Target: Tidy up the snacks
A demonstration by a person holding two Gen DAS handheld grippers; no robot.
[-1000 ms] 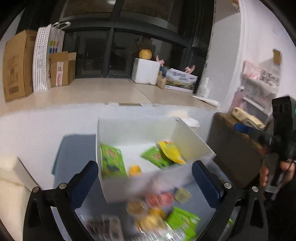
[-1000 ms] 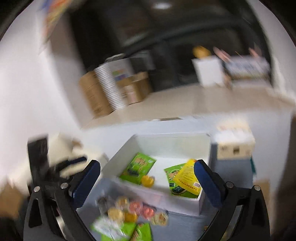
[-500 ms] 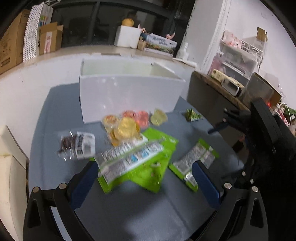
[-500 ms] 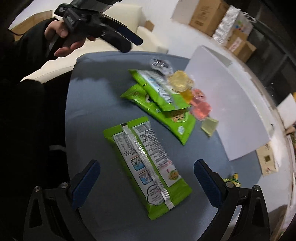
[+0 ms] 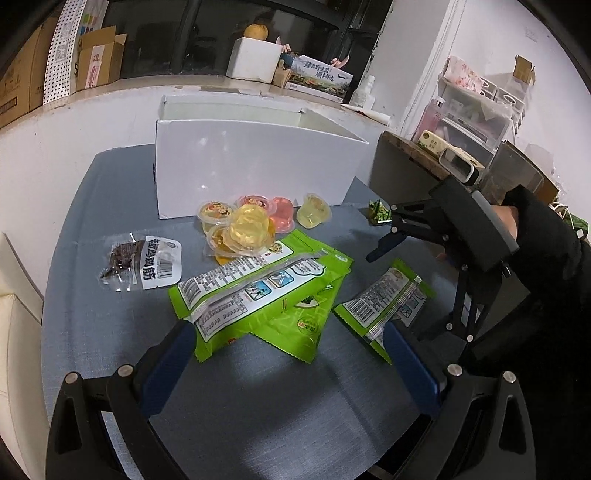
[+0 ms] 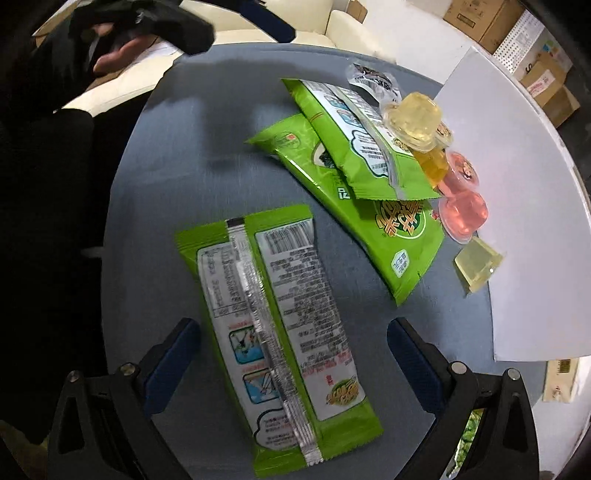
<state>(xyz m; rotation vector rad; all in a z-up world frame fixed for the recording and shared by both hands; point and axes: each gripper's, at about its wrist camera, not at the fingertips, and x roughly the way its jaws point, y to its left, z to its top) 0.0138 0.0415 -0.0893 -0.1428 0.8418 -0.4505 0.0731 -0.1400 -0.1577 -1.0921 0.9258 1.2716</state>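
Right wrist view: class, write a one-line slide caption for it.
Open right hand-held gripper poised over a lone green packet, with more packets and jelly cups beside a white box.

1. Brown cardboard boxes point(image 5: 98, 59) are stacked on the ledge beside a dotted paper bag point(image 5: 61, 51).
2. A white foam box point(image 5: 253, 64) is topped by an orange fruit point(image 5: 255, 31).
3. A cream sofa point(image 6: 258, 22) is seen behind the table.

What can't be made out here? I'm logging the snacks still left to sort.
- White box contents: in the left wrist view its near wall hides the inside.
- Lower jelly cups: count unclear, yellow cup stacked on top.
- Bottom green packet: partly covered by another packet.
- Small green wrapper: right wrist view, behind the right hand-held gripper.
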